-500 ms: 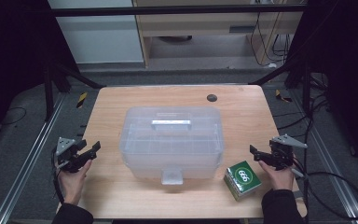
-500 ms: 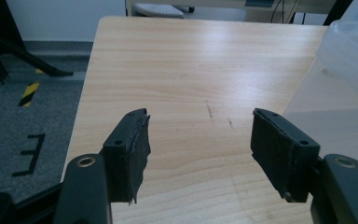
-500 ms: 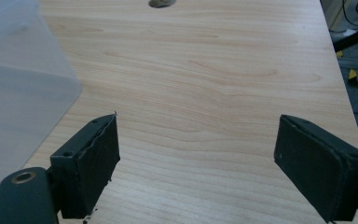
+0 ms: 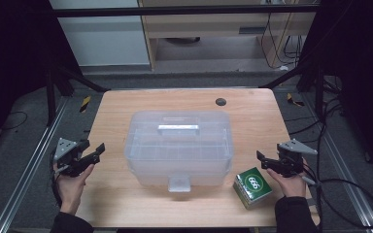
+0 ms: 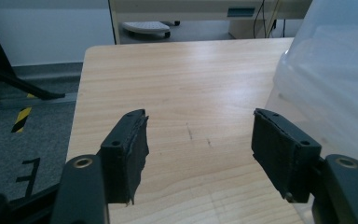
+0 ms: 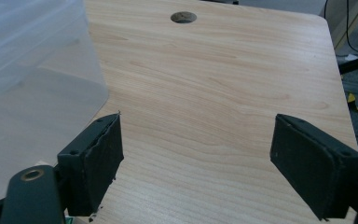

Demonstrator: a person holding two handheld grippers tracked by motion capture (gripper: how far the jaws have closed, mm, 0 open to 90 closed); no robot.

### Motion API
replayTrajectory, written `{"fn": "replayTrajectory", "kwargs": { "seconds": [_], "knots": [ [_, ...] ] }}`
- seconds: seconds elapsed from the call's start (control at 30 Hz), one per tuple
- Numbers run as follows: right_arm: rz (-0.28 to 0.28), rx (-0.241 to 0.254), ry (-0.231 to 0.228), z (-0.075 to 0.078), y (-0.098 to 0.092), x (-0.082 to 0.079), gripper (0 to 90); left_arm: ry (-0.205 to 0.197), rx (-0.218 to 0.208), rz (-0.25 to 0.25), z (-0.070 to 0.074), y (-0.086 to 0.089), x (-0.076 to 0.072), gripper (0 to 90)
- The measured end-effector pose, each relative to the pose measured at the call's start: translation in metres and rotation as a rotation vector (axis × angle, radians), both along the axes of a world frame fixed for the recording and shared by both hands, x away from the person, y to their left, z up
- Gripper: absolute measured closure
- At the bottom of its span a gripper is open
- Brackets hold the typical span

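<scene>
A pale wooden worktop (image 4: pixel 126 204) is seen from above, with a person's two hands coming in from the near edge, each holding a black two-jaw tool. The left hand-held gripper (image 4: pixel 98 151) hovers at the worktop's left edge, its jaws wide apart with nothing between them; in its own view the left hand-held gripper (image 5: pixel 199 135) looks across bare wood. Just to its right, close but not touching, sits a large translucent plastic storage box (image 4: pixel 179 143) with its lid on, a handle on top and a latch on the near side. The same box (image 5: pixel 335 79) shows at the right of the left gripper view. The right hand-held gripper (image 4: pixel 262 160) hovers near the worktop's right edge, also spread open and empty; in its own view the right hand-held gripper (image 6: pixel 196 142) faces bare wood, with the box (image 6: pixel 32 70) to its left. A small green carton (image 4: pixel 253 187) lies just beside and slightly nearer the person than the right hand-held gripper, apart from it. Beyond that gripper, toward the far edge, is a round cable hole (image 4: pixel 220 102), also visible ahead in the right gripper view (image 6: pixel 183 17).
</scene>
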State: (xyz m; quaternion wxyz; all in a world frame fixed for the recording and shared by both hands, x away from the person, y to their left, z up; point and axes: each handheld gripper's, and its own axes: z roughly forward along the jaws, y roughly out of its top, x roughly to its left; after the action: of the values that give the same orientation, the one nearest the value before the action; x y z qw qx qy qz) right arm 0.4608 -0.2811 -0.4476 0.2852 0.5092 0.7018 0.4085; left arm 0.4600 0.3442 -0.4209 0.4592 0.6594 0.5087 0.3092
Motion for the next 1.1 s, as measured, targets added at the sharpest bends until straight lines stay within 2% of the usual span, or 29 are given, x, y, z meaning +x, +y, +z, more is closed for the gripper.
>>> {"fn": "replayTrajectory", "kwargs": {
  "seconds": [0.17, 0.23, 0.33, 0.43, 0.53, 0.77, 0.97, 1.1],
  "knots": [
    [0.021, -0.02, -0.008, 0.006, 0.003, -0.001, 17.5, -0.03, 0.015, -0.03, 0.013, -0.003, -0.001, 32.6],
    [0.029, -0.029, -0.015, 0.008, 0.003, -0.001, 17.2, -0.041, 0.045, -0.058, 0.02, -0.005, 0.0, 31.8],
    [0.032, -0.032, -0.019, 0.011, 0.003, -0.002, 17.1, -0.049, 0.061, -0.079, 0.027, -0.006, 0.0, 31.6],
    [0.034, -0.026, -0.018, 0.016, 0.004, -0.003, 17.0, -0.052, 0.06, -0.097, 0.037, -0.008, 0.0, 31.4],
    [0.039, -0.034, -0.025, 0.017, 0.004, -0.003, 17.0, -0.058, 0.061, -0.103, 0.042, -0.01, 0.0, 31.4],
    [0.038, -0.041, -0.028, 0.02, 0.005, -0.004, 17.0, -0.086, 0.104, -0.123, 0.059, -0.021, 0.004, 30.6],
    [0.036, -0.043, -0.009, 0.019, 0.005, -0.003, 16.6, -0.107, 0.146, -0.159, 0.076, -0.033, 0.007, 30.6],
    [0.038, -0.045, -0.005, 0.018, 0.005, -0.003, 16.6, -0.103, 0.157, -0.181, 0.08, -0.039, 0.009, 30.6]
  ]
}}
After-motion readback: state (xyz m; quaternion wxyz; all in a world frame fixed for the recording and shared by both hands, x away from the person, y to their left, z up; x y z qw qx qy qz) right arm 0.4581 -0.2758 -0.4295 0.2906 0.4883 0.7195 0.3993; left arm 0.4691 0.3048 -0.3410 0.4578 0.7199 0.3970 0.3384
